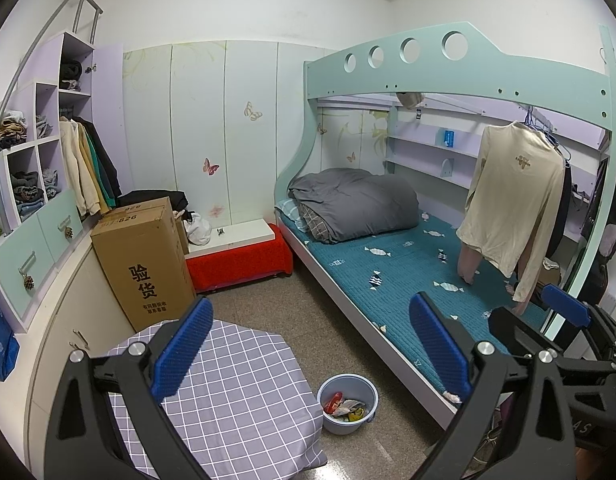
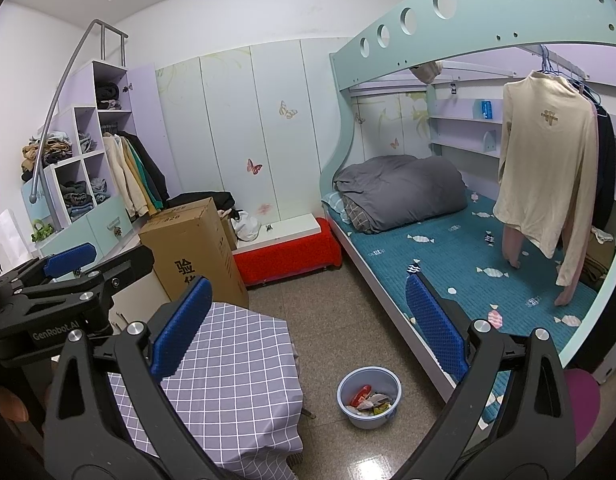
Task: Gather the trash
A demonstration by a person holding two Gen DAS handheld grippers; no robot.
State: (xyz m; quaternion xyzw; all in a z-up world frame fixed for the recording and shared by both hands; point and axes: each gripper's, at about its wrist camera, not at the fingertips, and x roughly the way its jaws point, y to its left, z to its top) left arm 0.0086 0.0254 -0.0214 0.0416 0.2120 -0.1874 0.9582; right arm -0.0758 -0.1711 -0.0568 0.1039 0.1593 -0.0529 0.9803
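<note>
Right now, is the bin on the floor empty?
No, the bin already holds wrappers, including a red one.

Bin (image 1: 347, 403) on floor between table (image 1: 232, 392) and bed (image 1: 395, 276)

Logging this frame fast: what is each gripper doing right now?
Left gripper: open, holding nothing.
Right gripper: open, holding nothing.

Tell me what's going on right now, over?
Left hand-held gripper open, empty. Right hand-held gripper open, empty. Blue bin on floor beside bed, wrappers inside. Checked-cloth table close left of bin; path otherwise open.
</note>
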